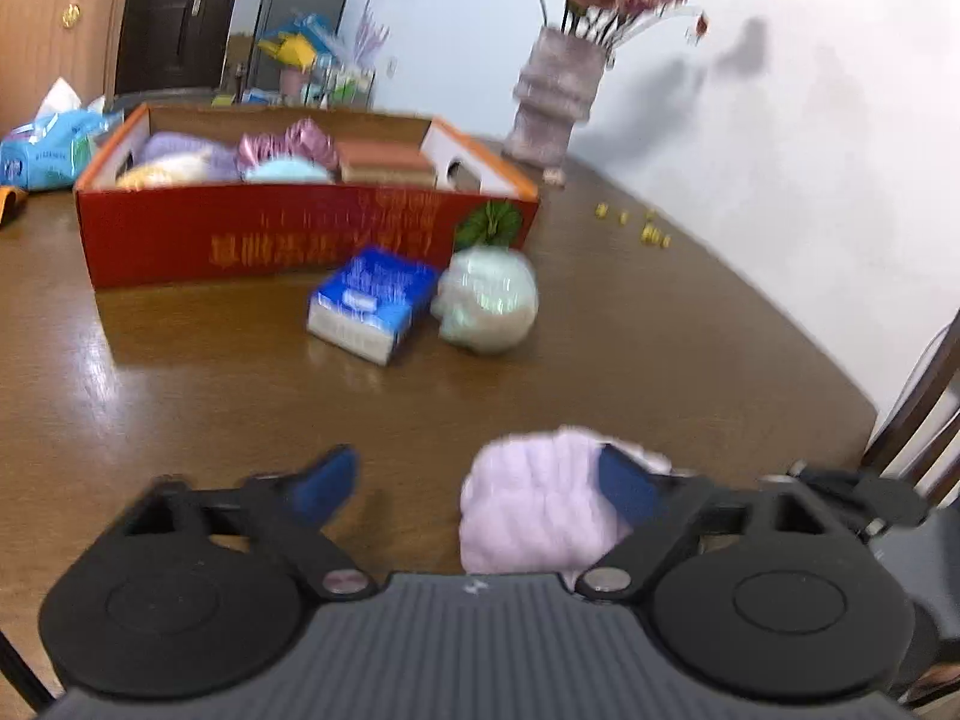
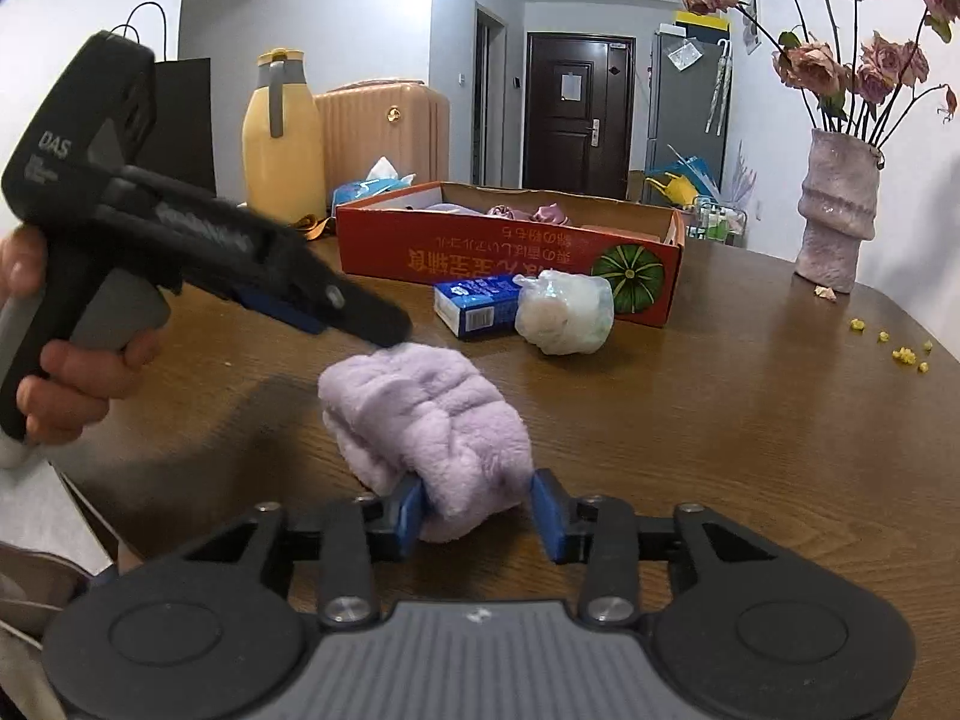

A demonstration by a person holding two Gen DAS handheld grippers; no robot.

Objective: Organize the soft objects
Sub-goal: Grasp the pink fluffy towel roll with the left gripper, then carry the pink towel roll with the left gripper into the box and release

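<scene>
- Bench (image 2: 720, 420): my red box (image 2: 510, 252) sits far side, soft items inside.
- Lilac towel (image 2: 420, 414) lies on bench, near edge.
- My right claw (image 2: 480, 516): fingers apart, straddling towel's near end.
- My left claw (image 1: 480, 480): spread wide, one finger (image 1: 630, 489) against towel.

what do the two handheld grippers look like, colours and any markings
Both are black, with ribbed grey bodies, round black discs and blue finger pads. The left gripper has a grey pistol handle and white "DAS" lettering; the bare left hand holds it. The right gripper matches.
</scene>
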